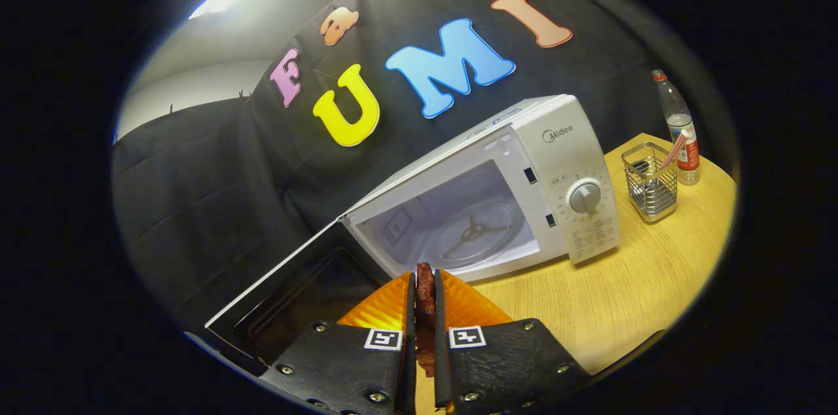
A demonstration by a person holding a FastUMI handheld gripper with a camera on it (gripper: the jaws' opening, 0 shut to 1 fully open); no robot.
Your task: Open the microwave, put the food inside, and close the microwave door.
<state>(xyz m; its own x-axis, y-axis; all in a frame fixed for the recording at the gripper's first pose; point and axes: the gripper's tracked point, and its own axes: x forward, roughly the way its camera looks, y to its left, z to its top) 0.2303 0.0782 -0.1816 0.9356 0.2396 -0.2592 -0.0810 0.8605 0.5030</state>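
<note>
I am holding my hand-held gripper (425,279) with its two fingers pressing together on a thin, dark reddish-brown strip of food (425,300). The strip is standing on edge between the fingers, its top poking just above their tips and its lower end hanging down between the finger mounts. Its surface is looking rough and uneven, though most of it is hiding between the fingers, so I cannot tell its full shape or what kind of food it is.

Just ahead of the fingertips, the white microwave (524,186) is sitting on the wooden bench (628,290) with its door (294,290) swinging wide open to the left. Inside the lit cavity the glass turntable (474,232) is lying flat on its hub. The lower part of the door is being cut off behind my gripper.

Beyond the microwave's dial panel, a wire mesh holder (649,182) is standing on the bench with a striped straw-like stick leaning in it, and a clear plastic bottle (677,127) is standing just behind it.
</note>
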